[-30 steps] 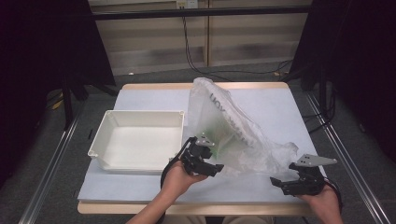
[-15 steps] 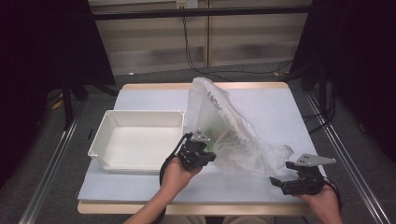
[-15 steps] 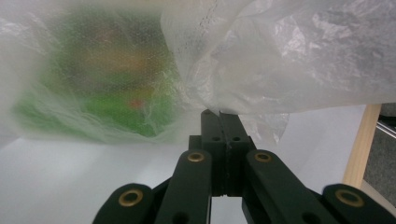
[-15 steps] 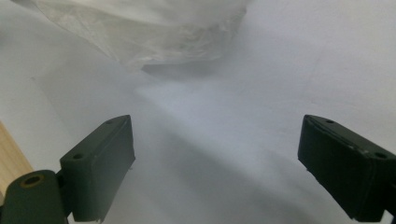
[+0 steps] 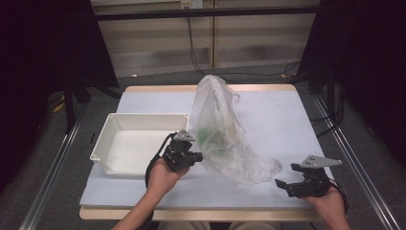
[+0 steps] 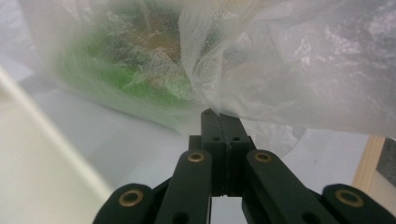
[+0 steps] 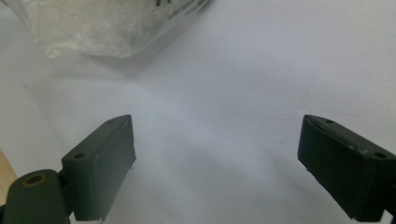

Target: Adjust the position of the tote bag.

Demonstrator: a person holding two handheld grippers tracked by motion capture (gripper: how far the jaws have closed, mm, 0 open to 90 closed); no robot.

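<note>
A: What does the left gripper (image 5: 191, 155) do at this moment?

B: Its two black jaws are pressed together. In the left gripper view, a fold of the clear plastic bag (image 6: 299, 60) goes in between their tips, so the left gripper (image 6: 219, 114) is clamped on the bag. The jaws have just been closing, with that plastic between them.

A: Where is the bag?

B: The bag (image 5: 225, 134) stands on the pale blue table (image 5: 268, 110), near the middle. Its upper part rises high and its lower end spreads out on the table toward the right. Something green (image 5: 207, 136) is inside it, on the side near the left gripper. In the left gripper view this green thing (image 6: 126, 70) looks blurred through the plastic, and I cannot tell what it is.

A: And beside the left hand (image 5: 165, 175)?

B: A white tray (image 5: 107, 143) lies on the left part of the table. The gripper is over its right edge, between the tray and the bag.

A: What about the right gripper (image 5: 294, 184)?

B: It is near the front right corner of the table, well apart from the bag's low end. Its jaws stand wide apart, and in the right gripper view there is just bare table surface (image 7: 224, 93) between them. A corner of the bag (image 7: 102, 23) is farther off, at the top of that view.
</note>
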